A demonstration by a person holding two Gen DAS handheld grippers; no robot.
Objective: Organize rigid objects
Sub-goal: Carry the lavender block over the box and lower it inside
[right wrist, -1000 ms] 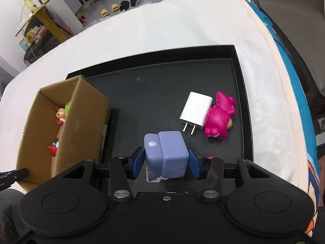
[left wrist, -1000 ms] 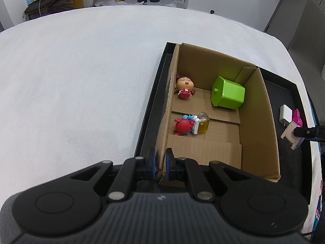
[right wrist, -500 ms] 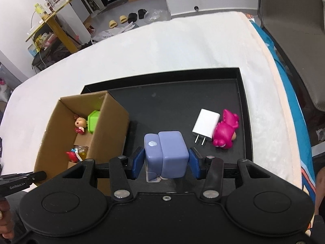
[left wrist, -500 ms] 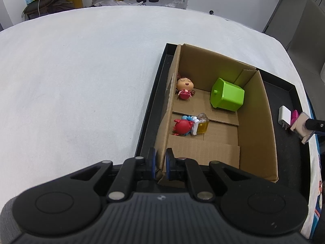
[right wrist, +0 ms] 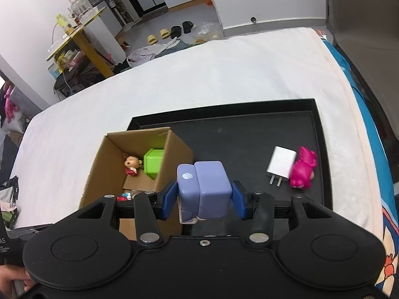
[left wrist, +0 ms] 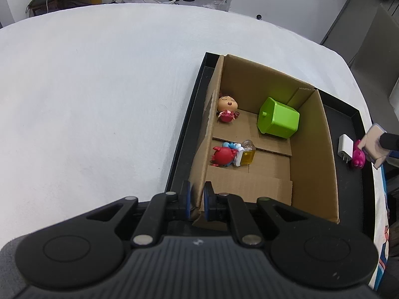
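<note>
My right gripper is shut on a purple block toy and holds it in the air above the black tray, beside the cardboard box. My left gripper is shut on the near left wall of the cardboard box. Inside the box lie a green cube, a doll figure, a red crab toy and a small yellow bottle. A white charger and a pink toy lie on the tray.
The tray sits on a white cloth-covered table. The table's right edge is close to the tray. A yellow shelf and shoes stand on the floor beyond the table.
My right gripper has risen and moved left towards the box with the purple block toy; more of the box interior shows now. My left gripper has kept its hold on the box wall.
</note>
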